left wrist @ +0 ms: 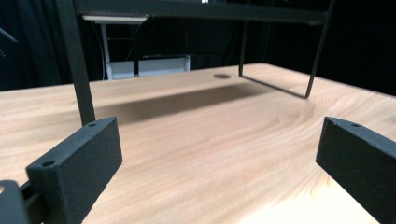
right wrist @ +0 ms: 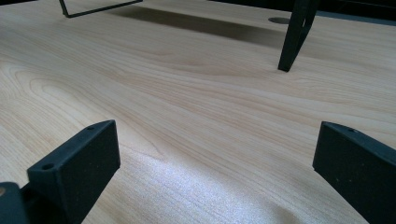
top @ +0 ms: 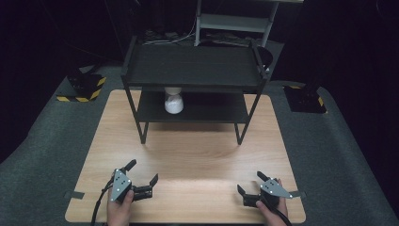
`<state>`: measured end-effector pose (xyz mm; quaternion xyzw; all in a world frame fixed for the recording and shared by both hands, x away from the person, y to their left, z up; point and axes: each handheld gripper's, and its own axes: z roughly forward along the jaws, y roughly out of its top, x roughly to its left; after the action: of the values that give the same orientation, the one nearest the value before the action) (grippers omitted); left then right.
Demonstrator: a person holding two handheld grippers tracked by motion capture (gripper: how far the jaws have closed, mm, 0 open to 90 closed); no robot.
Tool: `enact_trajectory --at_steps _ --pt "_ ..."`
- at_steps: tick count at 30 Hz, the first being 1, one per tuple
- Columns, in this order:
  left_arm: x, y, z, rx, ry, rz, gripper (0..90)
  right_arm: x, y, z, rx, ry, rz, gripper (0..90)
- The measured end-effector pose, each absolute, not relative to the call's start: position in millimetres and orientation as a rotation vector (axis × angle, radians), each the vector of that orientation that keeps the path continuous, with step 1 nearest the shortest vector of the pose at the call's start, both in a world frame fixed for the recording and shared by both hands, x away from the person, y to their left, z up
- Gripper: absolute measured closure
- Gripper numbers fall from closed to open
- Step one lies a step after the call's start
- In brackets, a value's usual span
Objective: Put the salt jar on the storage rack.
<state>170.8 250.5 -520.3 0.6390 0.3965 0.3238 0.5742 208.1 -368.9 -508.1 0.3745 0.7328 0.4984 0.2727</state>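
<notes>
Left tongs [top: 143,173]: spread wide, jaws well apart, nothing between them; low over the near left part of the bench, gripped by the left hand [top: 120,211]; in the left gripper view [left wrist: 219,154] bare wood between the jaws.
Right tongs [top: 250,183]: spread wide too, nothing gripped; low over the near right part of the bench, gripped by the right hand [top: 272,207]; in the right gripper view [right wrist: 215,158] bare wood between the jaws.
Contact: cannot tell whether either pair rests on the wood or hangs just above it.
Bench [top: 188,155]: light wood-grain top, bare across the middle between tongs and rack.
Rack [top: 193,66]: black, two-tier, standing on the far half of the bench, well apart from both tongs; upper tier bare.
White object [top: 173,101]: on the lower tier, left of centre, partly hidden under the upper tier; rounded, kind not clear; well apart from both tongs, farther from the right pair.
Rack leg, left gripper view [left wrist: 77,60]: upright, just beyond the left jaw.
Rack leg, right gripper view [right wrist: 294,37]: ahead and to the right, apart from the jaws.
Count: two tongs, two hands, one rack with two tiers, one white object.
Surroundings: grey floor [top: 42,150] around the bench.
</notes>
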Motion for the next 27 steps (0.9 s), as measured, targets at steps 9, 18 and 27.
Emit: enact_trajectory --at_steps 9,18,27 --pt "167 251 -528 1.518 0.994 0.761 0.5 209 -369 -509 1.014 1.966 1.347 0.4" --pt "167 240 -521 1.609 1.054 0.78 0.4 209 -371 -509 1.019 1.966 1.36 0.4" --pt "169 233 -518 1.675 1.052 0.79 0.5 210 -370 -508 1.013 1.97 1.347 0.4"
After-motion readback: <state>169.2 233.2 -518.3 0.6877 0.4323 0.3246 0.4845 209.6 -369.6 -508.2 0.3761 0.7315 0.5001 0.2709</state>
